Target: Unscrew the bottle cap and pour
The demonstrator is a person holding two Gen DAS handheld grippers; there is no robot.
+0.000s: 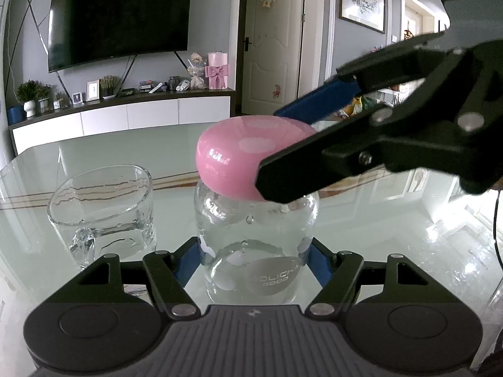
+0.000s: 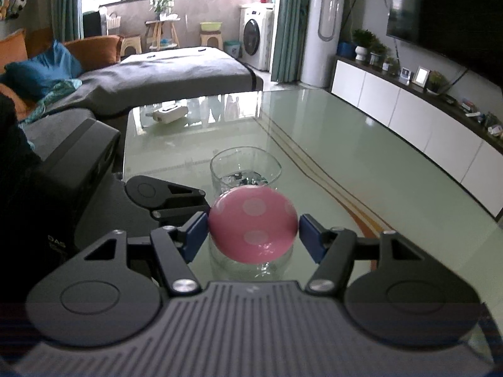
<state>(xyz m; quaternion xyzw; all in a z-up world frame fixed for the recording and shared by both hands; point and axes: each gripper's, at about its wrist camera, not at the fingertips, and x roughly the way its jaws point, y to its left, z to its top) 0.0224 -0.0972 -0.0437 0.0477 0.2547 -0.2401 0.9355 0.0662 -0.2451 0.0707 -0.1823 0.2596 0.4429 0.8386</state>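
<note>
Here, left tongs (image 1: 254, 260) gripping bottle (image 1: 254, 251), right tongs (image 2: 253, 231) straddling pink cap (image 2: 253, 227)

Glass table (image 2: 361, 144) mostly bare on its far and right stretches; wide room there for a gripper to pass. Drinking glass (image 1: 103, 210) stands just left of the bottle (image 1: 254, 251), a narrow gap between them. Left gripper (image 1: 254, 257) closes off both flanks of the bottle low down. Right gripper (image 2: 253, 231) brackets the pink cap (image 2: 253, 223), blocking its sides. A white box (image 2: 171, 114) sits at the far left edge, well apart.
</note>
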